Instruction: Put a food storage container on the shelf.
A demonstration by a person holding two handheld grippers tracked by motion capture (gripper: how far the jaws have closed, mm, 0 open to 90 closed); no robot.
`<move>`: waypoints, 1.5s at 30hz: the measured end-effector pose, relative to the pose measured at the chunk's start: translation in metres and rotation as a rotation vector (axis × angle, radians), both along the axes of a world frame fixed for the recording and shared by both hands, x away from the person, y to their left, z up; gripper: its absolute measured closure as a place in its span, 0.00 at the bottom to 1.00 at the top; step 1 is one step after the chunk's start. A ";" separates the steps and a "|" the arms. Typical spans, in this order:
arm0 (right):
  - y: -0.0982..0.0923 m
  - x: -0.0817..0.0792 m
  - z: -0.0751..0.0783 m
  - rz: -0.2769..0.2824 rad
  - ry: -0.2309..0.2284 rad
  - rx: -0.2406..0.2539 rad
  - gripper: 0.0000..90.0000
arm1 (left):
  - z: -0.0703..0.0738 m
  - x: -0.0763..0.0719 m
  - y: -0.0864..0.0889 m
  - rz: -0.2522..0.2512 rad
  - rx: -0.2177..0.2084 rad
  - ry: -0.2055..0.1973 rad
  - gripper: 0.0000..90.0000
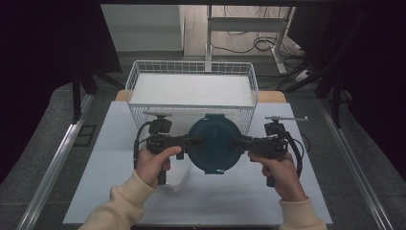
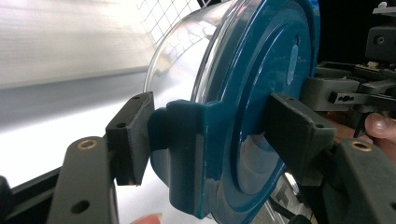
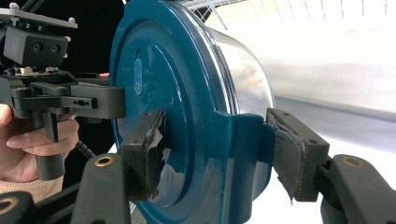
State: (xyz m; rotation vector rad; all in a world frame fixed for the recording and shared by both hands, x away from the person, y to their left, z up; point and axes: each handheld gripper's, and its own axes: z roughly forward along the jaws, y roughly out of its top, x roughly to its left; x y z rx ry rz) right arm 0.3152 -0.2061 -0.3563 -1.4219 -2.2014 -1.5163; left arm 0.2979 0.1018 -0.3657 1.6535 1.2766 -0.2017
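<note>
High view: both grippers, left gripper (image 1: 187,142) and right gripper (image 1: 239,142), clamp the teal-lidded container (image 1: 213,143) by opposite lid tabs, above the table (image 1: 119,143), just before the wire basket (image 1: 191,67). Keep it level, lifting together over the rim.

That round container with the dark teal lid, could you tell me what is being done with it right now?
A person holds the round clear container with a dark teal lid between two hand-held grippers, above the white table and in front of the white wire basket. The left gripper is clamped on a latch tab at one side of the lid, the right gripper on the tab at the opposite side. The container is carried lid-up, and the lid is on.
</note>
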 end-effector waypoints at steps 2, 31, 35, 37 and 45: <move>0.003 0.002 0.003 0.002 -0.001 -0.001 0.44 | 0.005 0.003 0.004 0.002 0.002 -0.007 0.38; 0.039 0.038 0.052 0.053 -0.033 -0.019 0.45 | 0.046 0.029 0.042 0.034 -0.033 -0.037 0.39; 0.044 0.046 0.057 0.061 -0.035 -0.025 0.45 | 0.051 0.035 0.047 0.038 -0.032 -0.044 0.39; 0.046 0.050 0.060 0.066 -0.035 -0.024 0.45 | 0.055 0.038 0.048 0.042 -0.026 -0.050 0.39; 0.052 0.065 0.070 0.075 -0.039 -0.016 0.45 | 0.066 0.052 0.053 0.048 -0.019 -0.065 0.39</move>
